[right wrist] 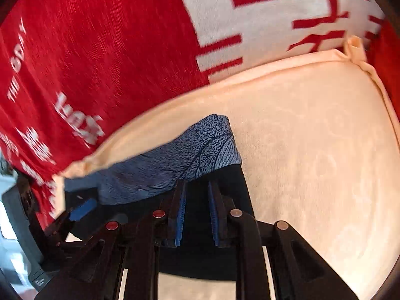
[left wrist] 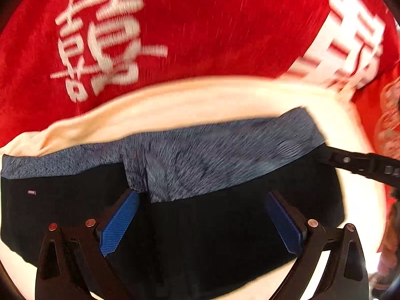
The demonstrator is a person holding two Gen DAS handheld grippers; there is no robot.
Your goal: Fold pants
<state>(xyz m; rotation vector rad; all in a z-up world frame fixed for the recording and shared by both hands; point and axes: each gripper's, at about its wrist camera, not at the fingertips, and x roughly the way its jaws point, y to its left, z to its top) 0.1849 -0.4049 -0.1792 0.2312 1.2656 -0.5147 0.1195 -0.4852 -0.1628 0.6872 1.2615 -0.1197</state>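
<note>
The black pants [left wrist: 195,237] with a blue-grey patterned waistband [left wrist: 200,165] lie folded on a cream cushion [left wrist: 200,100]. My left gripper [left wrist: 202,195] hovers over the pants with its jaws wide open, blue pads [left wrist: 120,222] empty. In the right wrist view the pants [right wrist: 225,187] and waistband [right wrist: 180,160] lie under my right gripper [right wrist: 197,187], whose jaws stand a narrow gap apart over the black cloth. I cannot tell if cloth is pinched. The right gripper's finger also shows in the left wrist view [left wrist: 362,165] at the waistband's right end. The left gripper shows at the left of the right wrist view [right wrist: 80,212].
A red blanket with white characters [left wrist: 175,25] lies beyond the cushion, also in the right wrist view [right wrist: 100,50]. The cushion's bare top [right wrist: 312,162] extends to the right of the pants, with its seamed edge [right wrist: 355,47] at the far right.
</note>
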